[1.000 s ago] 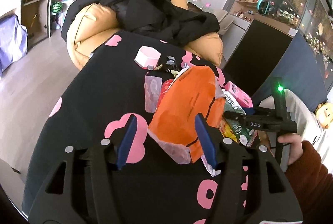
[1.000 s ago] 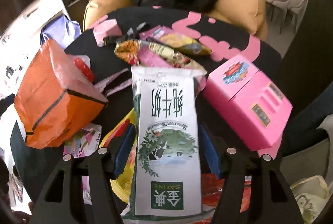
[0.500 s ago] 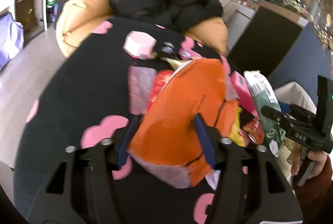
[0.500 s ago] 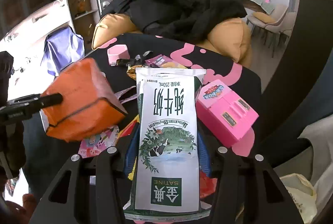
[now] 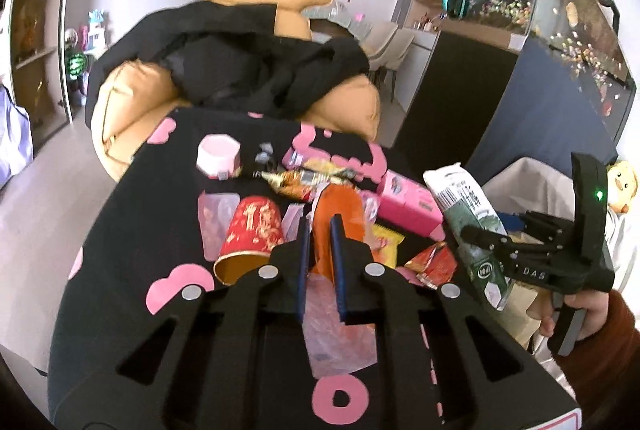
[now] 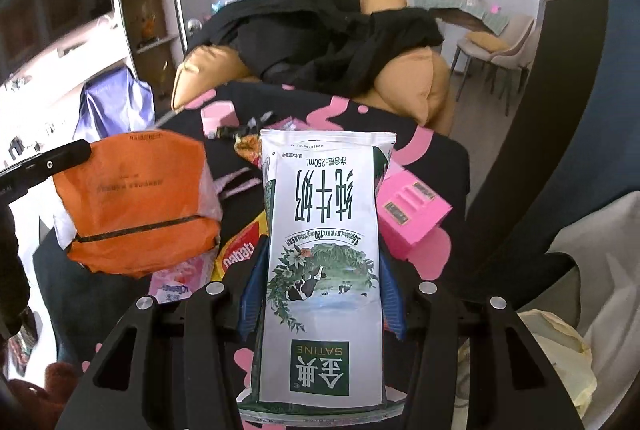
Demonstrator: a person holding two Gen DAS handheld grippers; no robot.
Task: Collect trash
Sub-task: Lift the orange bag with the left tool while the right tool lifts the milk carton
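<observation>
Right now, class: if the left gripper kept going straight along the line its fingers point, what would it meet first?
Probably the snack wrappers piled on the black-and-pink cloth, just beyond the orange bag the left gripper is pinching; depth is uncertain.

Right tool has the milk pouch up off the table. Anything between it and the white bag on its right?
Nothing visible. The milk pouch sits clamped in the right tool, lifted above the pink box. The white bag lies lower right with open space toward it.
</observation>
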